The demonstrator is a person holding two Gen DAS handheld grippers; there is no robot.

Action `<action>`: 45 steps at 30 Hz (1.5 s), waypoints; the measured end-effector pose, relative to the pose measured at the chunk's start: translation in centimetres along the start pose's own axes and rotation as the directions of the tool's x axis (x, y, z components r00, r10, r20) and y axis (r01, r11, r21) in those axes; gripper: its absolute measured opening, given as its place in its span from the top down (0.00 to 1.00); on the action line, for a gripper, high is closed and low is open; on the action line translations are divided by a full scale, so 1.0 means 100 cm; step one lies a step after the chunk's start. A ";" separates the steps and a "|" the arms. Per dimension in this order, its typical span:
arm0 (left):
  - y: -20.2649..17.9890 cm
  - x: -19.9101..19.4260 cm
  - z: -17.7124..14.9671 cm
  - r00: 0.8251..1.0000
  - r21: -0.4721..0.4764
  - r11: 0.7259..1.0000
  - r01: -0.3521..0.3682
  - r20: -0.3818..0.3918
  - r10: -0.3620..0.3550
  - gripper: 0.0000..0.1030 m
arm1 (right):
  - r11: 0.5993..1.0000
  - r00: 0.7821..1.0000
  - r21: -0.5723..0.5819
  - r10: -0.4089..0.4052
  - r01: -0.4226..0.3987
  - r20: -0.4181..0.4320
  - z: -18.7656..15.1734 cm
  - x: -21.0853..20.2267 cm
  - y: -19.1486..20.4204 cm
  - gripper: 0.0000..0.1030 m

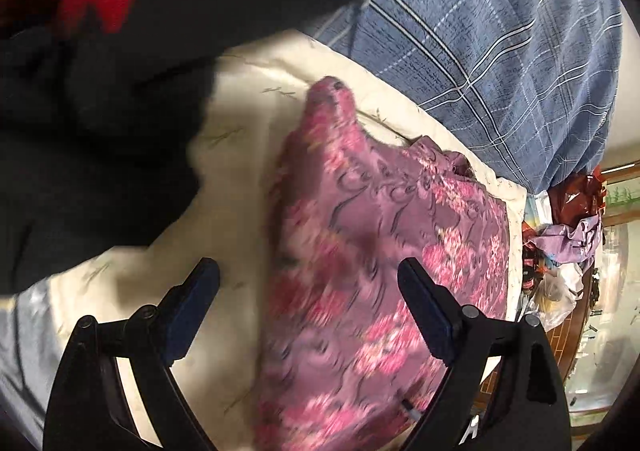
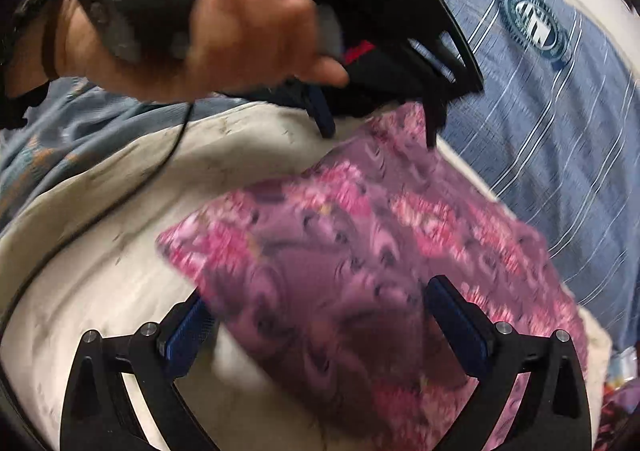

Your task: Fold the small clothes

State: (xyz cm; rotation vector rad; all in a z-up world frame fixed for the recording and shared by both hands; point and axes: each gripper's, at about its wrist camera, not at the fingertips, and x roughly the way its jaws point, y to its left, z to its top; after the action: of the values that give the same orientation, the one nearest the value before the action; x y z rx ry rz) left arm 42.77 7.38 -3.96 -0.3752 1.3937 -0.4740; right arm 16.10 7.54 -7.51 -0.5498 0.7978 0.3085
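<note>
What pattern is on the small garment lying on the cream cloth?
Purple with pink floral print, clearest in the left wrist view.

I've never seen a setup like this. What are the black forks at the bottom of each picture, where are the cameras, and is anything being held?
Each picture comes from a camera mounted on a hand-held gripper, looking along its two fingers. The forks are the left gripper and right gripper, both with jaws open and holding nothing. The right view also shows the person's hand carrying the left gripper. On the cream quilt lies a pink-and-purple flowered garment, apparently partly folded, beside a blue striped cloth. Both pictures are blurred.
</note>
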 end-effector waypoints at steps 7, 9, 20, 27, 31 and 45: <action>-0.038 0.023 0.019 1.000 0.106 0.994 -0.021 -0.018 0.024 0.21 | 0.999 0.999 -0.014 -0.031 0.031 0.026 0.004 0.010 -0.006 0.06; -0.053 0.023 0.014 0.997 0.173 0.982 -0.079 0.020 0.077 0.54 | 1.000 1.000 -0.004 -0.006 0.006 0.030 0.005 0.014 -0.015 0.23; -0.122 -0.024 -0.010 0.984 0.226 0.966 -0.123 0.155 0.089 0.90 | 0.930 0.982 0.343 0.074 -0.132 0.176 -0.026 -0.031 -0.109 0.88; -0.239 -0.007 -0.033 0.977 0.356 0.920 -0.161 0.188 0.098 0.90 | 0.781 0.970 0.596 0.051 -0.186 0.236 -0.096 -0.082 -0.190 0.89; -0.305 0.042 -0.047 0.971 0.425 0.877 -0.222 0.179 0.160 0.90 | 0.677 0.972 0.709 0.045 -0.199 0.231 -0.148 -0.090 -0.232 0.92; -0.397 0.172 -0.072 0.937 0.498 0.798 -0.339 0.100 0.336 0.90 | 0.290 0.953 0.907 0.081 -0.304 0.293 -0.280 -0.085 -0.317 0.93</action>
State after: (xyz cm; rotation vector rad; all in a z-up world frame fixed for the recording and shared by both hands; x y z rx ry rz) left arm 33.65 -35.22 1.04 0.3064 1.2359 -0.5207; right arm 8.50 -34.92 -6.07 0.7529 0.7092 0.0532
